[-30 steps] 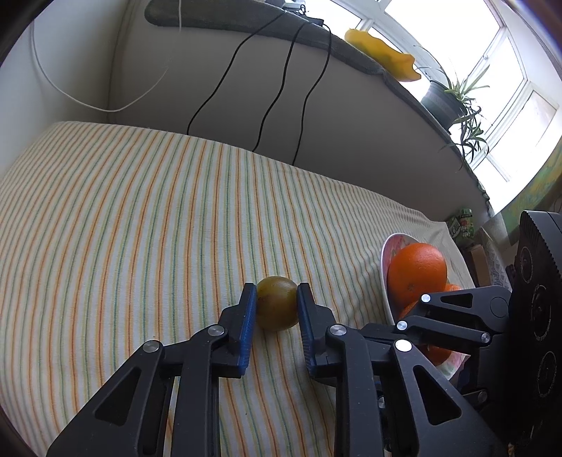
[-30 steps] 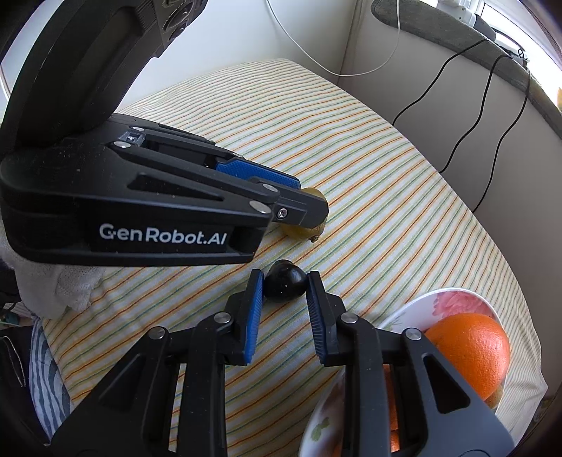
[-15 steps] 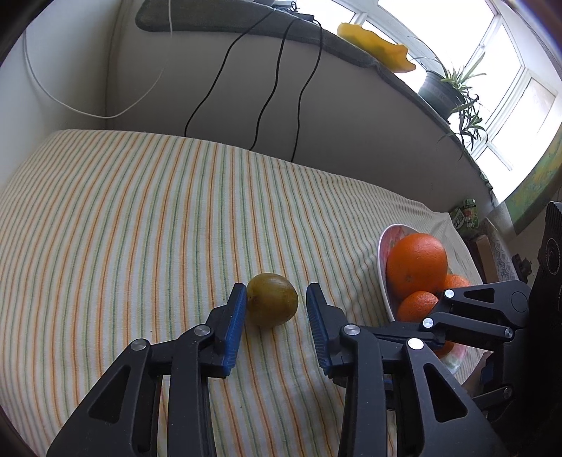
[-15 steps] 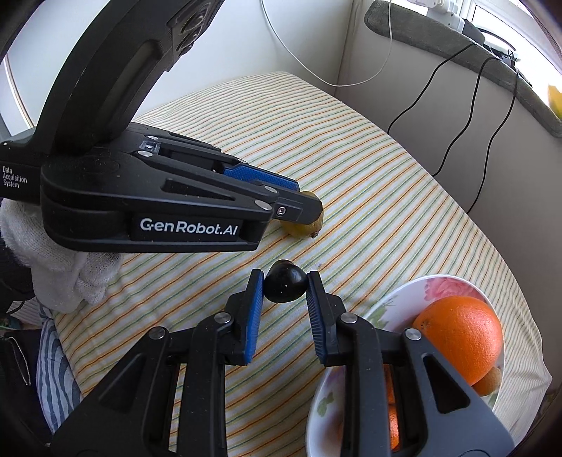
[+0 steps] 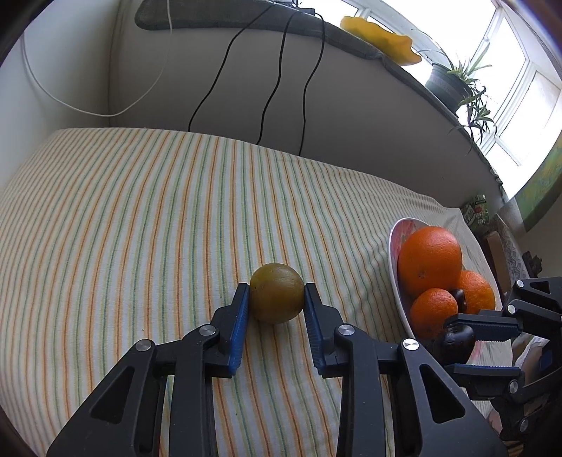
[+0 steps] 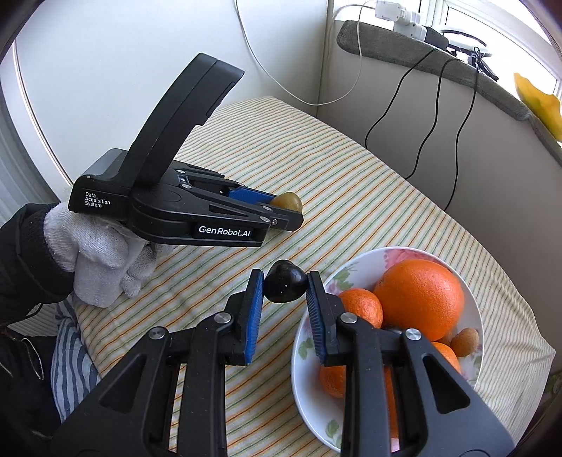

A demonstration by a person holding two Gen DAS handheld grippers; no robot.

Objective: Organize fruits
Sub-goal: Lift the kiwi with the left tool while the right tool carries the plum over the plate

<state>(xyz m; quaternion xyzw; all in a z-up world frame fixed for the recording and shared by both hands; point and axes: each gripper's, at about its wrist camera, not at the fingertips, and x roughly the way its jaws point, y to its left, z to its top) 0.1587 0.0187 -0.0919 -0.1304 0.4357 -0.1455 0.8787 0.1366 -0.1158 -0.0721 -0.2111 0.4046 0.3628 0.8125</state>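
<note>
My left gripper (image 5: pixel 276 293) is shut on an olive-green round fruit (image 5: pixel 276 293) at the level of the striped cloth (image 5: pixel 140 228); it also shows in the right wrist view (image 6: pixel 288 201). My right gripper (image 6: pixel 284 286) is shut on a small dark plum-like fruit (image 6: pixel 283 285) and holds it in the air just left of the bowl's rim. In the left wrist view this dark fruit (image 5: pixel 456 342) hangs by the bowl. The white flowered bowl (image 6: pixel 309 337) holds a big orange (image 6: pixel 419 293), smaller oranges (image 6: pixel 361 306) and a small brownish fruit (image 6: pixel 465 341).
A grey-topped ledge (image 5: pixel 224 17) runs behind the table, with black cables (image 5: pixel 274 88) hanging down. A yellow object (image 5: pixel 381 38) and a potted plant (image 5: pixel 453 79) stand on the sill. My gloved left hand (image 6: pixel 95 253) is at the table's near edge.
The left jaws, open around the green fruit half a second ago, have closed on it. The right gripper has lifted the dark fruit and carried it toward the bowl's rim.
</note>
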